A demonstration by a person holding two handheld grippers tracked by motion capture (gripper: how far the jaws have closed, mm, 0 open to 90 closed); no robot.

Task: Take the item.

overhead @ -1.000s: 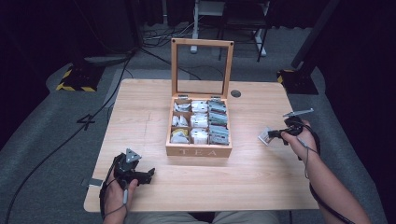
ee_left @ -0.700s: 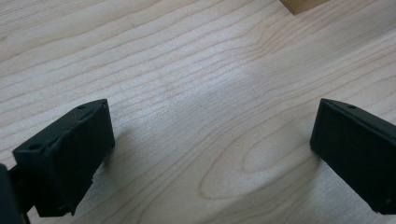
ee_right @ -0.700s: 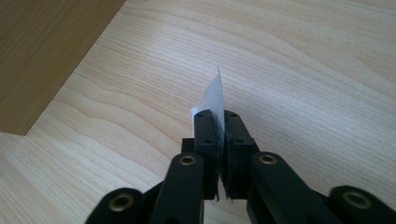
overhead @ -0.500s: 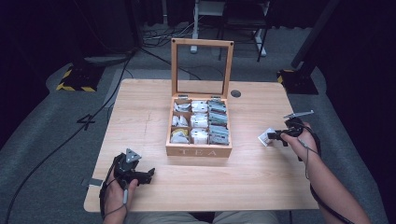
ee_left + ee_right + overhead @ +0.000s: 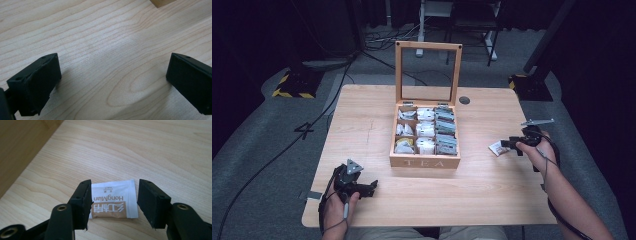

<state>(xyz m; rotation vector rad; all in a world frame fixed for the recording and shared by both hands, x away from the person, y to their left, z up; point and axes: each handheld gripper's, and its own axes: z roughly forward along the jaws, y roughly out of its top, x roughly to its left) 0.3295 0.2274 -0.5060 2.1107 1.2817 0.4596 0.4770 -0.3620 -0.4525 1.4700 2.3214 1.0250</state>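
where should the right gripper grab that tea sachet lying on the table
Pinch the tea sachet across its two short side edges, coming down from above. It lies flat on the table, and the right gripper already straddles it with its jaws open, one beside each edge, so closing there should catch it.

Light wooden table [image 5: 492,195] with open tea box [image 5: 425,150] and sachet [image 5: 114,199].
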